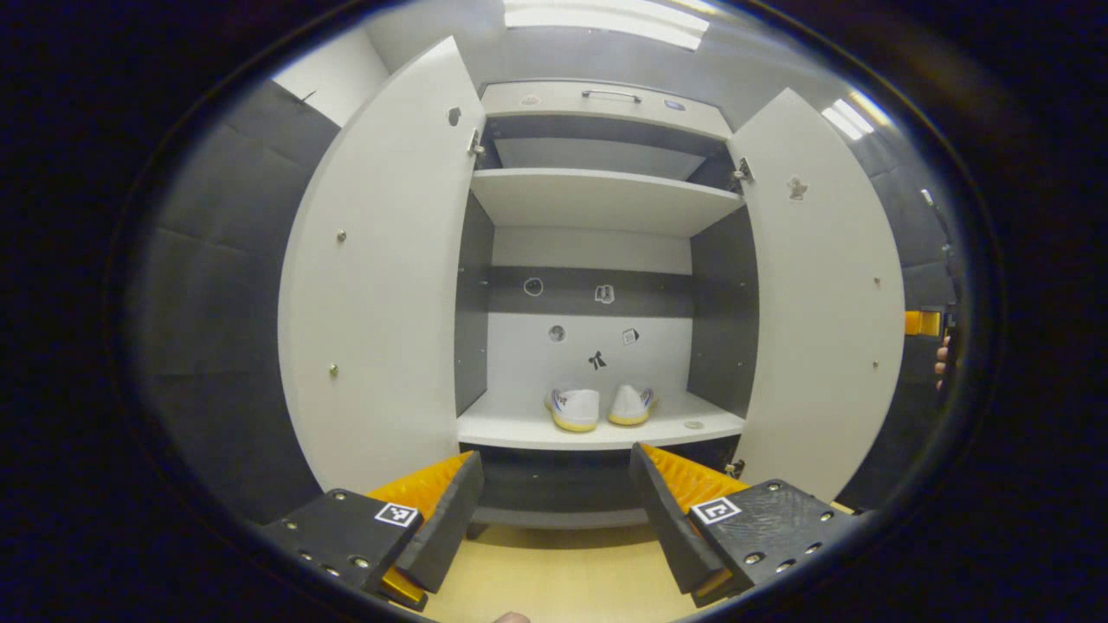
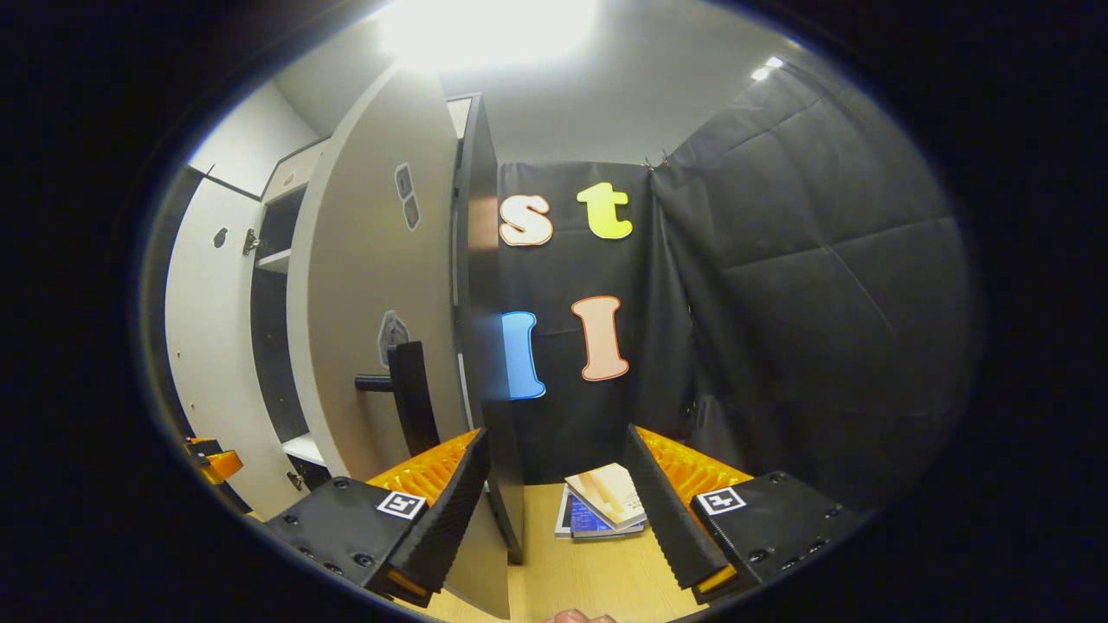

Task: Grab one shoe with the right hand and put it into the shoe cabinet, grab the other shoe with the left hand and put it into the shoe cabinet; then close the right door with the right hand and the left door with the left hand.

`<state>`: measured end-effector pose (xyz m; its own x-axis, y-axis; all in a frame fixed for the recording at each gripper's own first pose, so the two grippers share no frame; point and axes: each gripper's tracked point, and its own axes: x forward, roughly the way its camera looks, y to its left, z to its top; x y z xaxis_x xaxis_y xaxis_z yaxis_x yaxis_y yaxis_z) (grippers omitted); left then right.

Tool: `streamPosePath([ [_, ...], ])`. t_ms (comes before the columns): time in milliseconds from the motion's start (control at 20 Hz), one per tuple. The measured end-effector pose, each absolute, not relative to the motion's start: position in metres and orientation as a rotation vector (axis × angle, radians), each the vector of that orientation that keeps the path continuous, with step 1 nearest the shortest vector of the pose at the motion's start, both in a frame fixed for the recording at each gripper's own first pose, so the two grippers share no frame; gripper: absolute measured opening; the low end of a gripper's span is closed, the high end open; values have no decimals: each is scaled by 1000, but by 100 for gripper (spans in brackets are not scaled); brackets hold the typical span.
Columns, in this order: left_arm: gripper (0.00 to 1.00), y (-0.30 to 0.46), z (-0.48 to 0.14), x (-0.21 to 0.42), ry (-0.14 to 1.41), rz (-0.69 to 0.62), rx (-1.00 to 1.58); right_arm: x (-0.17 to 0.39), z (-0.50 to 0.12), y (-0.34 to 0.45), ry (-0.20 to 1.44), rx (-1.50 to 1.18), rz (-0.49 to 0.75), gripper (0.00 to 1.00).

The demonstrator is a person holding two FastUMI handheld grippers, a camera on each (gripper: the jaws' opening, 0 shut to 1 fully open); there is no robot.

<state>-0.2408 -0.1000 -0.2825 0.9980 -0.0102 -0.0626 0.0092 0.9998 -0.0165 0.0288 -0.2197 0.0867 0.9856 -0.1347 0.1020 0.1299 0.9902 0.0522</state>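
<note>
Left tool (image 1: 554, 510): fingers spread wide, gripping nothing; held in front of the shoe cabinet (image 1: 597, 199), facing straight into its opening.
Right tool (image 2: 554, 502): fingers spread wide, nothing between them but the outer edge of the cabinet's right door (image 2: 381, 285), which stands just inside the left finger; whether that finger touches the edge cannot be told.
Shoes: left shoe (image 1: 575, 407) and right shoe (image 1: 631, 404) sit side by side, heels outward, on the cabinet's lower shelf (image 1: 519, 428), well beyond the left tool and centred between its fingers.
Left door (image 1: 381, 285): swung fully open, left of the cabinet opening.
Right door, left gripper view: swung open, right of the opening.
Door handle (image 2: 407, 394): dark bar on the right door's outer face, just beyond the right tool's left finger.
Books (image 2: 602, 506): small stack on the floor (image 2: 597, 580) beside the cabinet, seen between the right tool's fingers.
</note>
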Motion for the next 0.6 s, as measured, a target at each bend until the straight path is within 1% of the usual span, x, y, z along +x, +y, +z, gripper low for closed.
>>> streamPosePath([
  [50, 97, -99, -282, -241, 61, -11, -20, 28, 89, -217, -109, 32, -133, 98],
  [200, 99, -96, -287, -240, 71, -13, -41, 27, 92, -212, -116, -15, -155, 96],
  [300, 97, -93, -292, -243, 83, -16, -71, 26, 91, -207, -109, 4, -165, 96],
  [450, 99, -82, -292, -247, 82, -13, -99, 26, 87, -192, -95, 83, -139, 96],
  [500, 97, -77, -293, -247, 88, -13, -105, 27, 85, -185, -93, 88, -123, 96],
  [600, 99, -65, -294, -250, 98, -5, -99, 29, 85, -177, -85, 75, -123, 96],
])
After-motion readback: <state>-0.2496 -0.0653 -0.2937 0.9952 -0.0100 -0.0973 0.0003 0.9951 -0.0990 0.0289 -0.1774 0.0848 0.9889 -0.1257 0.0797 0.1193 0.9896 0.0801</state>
